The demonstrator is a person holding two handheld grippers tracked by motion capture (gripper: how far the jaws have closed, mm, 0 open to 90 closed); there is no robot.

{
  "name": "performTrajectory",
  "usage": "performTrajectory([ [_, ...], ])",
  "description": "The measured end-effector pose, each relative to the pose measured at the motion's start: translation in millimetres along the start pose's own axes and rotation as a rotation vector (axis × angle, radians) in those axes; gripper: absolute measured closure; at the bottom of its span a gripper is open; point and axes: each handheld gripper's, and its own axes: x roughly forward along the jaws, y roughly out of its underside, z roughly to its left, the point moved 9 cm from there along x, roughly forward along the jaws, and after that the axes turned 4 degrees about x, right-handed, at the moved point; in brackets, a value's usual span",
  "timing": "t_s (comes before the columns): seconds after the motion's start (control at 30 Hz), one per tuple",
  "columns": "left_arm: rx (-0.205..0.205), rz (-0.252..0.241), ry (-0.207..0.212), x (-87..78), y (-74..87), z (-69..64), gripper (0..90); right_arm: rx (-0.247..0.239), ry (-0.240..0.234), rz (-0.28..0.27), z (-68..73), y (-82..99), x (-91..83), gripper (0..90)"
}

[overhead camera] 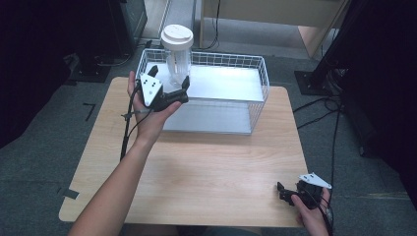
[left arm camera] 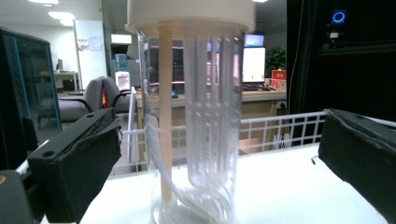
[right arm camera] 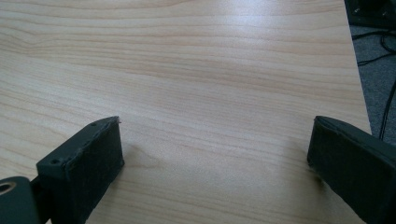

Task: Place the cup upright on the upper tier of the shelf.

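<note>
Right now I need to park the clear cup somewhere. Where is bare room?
Free: the wooden table between the wire basket and right gripper; also the basket's right half. Crowded: its left corner, where the left gripper straddles the clear cup.

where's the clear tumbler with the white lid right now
In the high view the clear tumbler stands upright in the far left corner of the white wire basket, between the open jaws of the left hand-held gripper.

Clear tumbler (left arm camera: 196,116) btwn open jaws (untouched), wire basket (overhead camera: 255,98) walls around
</note>
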Motion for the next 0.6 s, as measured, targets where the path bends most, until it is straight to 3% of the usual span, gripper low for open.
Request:
performTrajectory([
  [0.43, 0.024, 0.038, 0.008, -33.4, 39.9, -12.0, 0.0, -0.001, 0.000, 0.000, 0.0, 0.0, 0.0, 3.3],
  [0.6, 0.007, 0.052, 0.004, -44.4, 53.9, -10.0, 0.0, 0.002, 0.000, 0.001, 0.2, 0.1, -0.1, 3.3],
])
